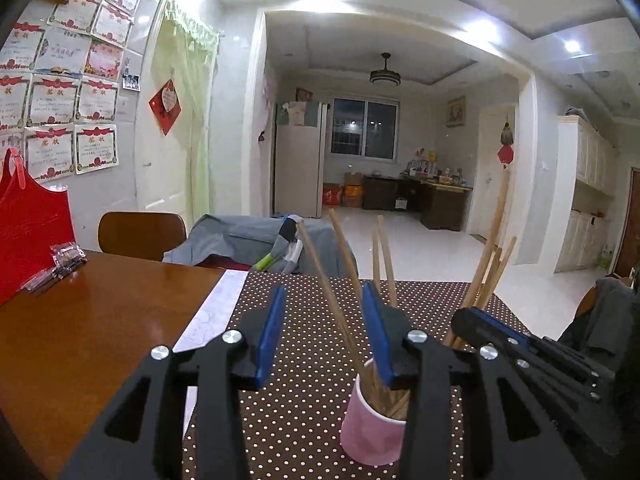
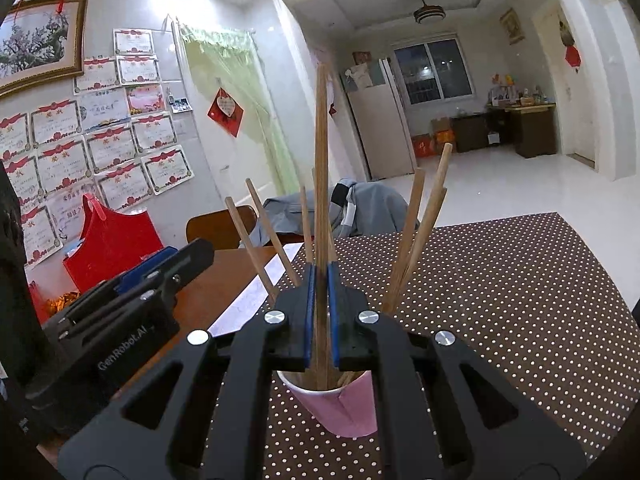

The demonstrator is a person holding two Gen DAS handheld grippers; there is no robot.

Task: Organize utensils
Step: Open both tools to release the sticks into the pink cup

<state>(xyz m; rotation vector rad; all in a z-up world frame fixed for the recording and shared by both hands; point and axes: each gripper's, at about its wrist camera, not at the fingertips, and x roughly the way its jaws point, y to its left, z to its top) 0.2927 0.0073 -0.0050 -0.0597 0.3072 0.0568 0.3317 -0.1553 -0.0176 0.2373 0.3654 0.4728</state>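
Dotted cloth [image 2: 520, 300]; chopsticks [image 2: 321, 184] upright

One pink cup [image 2: 338, 408], about seven chopsticks [image 2: 321, 184].

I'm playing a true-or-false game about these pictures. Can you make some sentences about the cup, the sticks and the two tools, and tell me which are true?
1. The cup is pink. True.
2. The right tool is wide open with nothing in it. False: it is shut on a chopstick that stands up out of the cup.
3. The left tool is open. True: one stick passes between its fingers, but the pads do not press it.
4. The cup stands on bare wood. False: it stands on a brown cloth with white dots.
5. The cup is empty. False: it holds many chopsticks.
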